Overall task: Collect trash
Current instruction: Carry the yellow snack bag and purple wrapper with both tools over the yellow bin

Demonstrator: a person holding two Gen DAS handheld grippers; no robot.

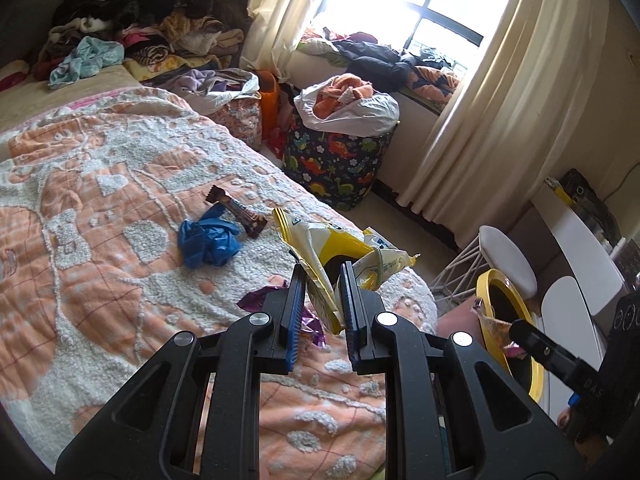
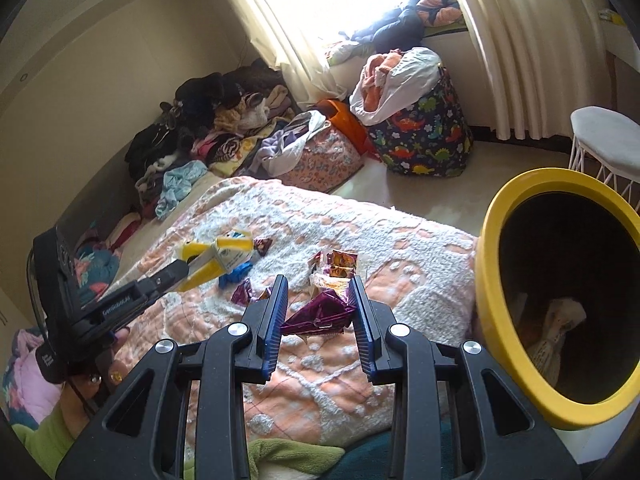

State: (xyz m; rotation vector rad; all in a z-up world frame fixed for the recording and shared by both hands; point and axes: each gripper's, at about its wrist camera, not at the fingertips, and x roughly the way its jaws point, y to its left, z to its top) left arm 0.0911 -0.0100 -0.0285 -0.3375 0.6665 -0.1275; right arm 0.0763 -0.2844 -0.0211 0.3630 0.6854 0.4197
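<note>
In the left wrist view my left gripper [image 1: 322,278] is shut on a yellow-and-white snack bag [image 1: 320,246], lifted just above the bed. On the blanket beyond it lie a crumpled blue plastic bag [image 1: 208,244], a brown candy bar wrapper [image 1: 236,210] and a purple foil wrapper [image 1: 260,300]. My right gripper [image 2: 319,282] is shut on a purple foil wrapper [image 2: 320,314] with a gold-and-orange wrapper [image 2: 340,264] bunched above it. The yellow-rimmed bin [image 2: 492,240] stands close on the right, some trash inside. The left gripper [image 2: 186,268] with its snack bag [image 2: 224,256] shows at the left.
An orange-and-white blanket [image 1: 100,200] covers the bed. Clothes [image 1: 140,12] are piled at its far end. A dinosaur-print hamper [image 1: 336,156], cream curtains [image 1: 500,100] and a white wire stool [image 2: 604,140] stand near the window. A hand in a green sleeve [image 2: 52,428] holds the left gripper.
</note>
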